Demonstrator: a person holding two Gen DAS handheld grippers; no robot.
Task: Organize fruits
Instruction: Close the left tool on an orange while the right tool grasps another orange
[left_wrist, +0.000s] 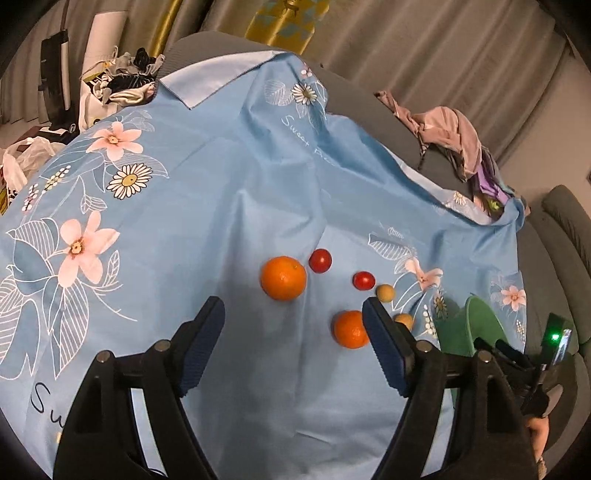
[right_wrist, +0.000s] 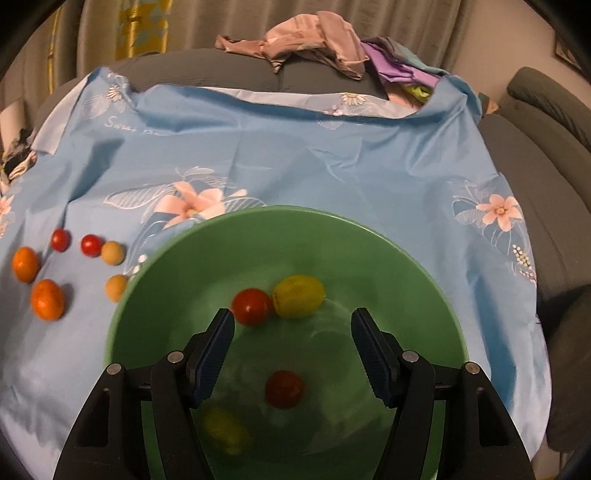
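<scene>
A green bowl (right_wrist: 155, 302) sits on the blue floral cloth and holds two red tomatoes (right_wrist: 251, 306), a yellow fruit (right_wrist: 299, 296) and a blurred yellow one (right_wrist: 223, 428). My right gripper (right_wrist: 291, 354) is open and empty above the bowl. On the cloth to the bowl's left lie two oranges (left_wrist: 283, 277) (left_wrist: 349, 329), two red tomatoes (left_wrist: 320, 260) (left_wrist: 364, 280) and two tan balls (left_wrist: 385, 293). My left gripper (left_wrist: 295, 343) is open and empty just in front of them; its right finger partly hides the near orange. The bowl's edge (left_wrist: 476, 325) shows at the right of the left wrist view.
The blue cloth (left_wrist: 229, 206) covers a grey sofa. A pile of pink and purple clothes (right_wrist: 321, 37) lies at the back. Bags and clutter (left_wrist: 118, 81) stand at the far left. Grey sofa cushions (right_wrist: 546, 147) rise to the right.
</scene>
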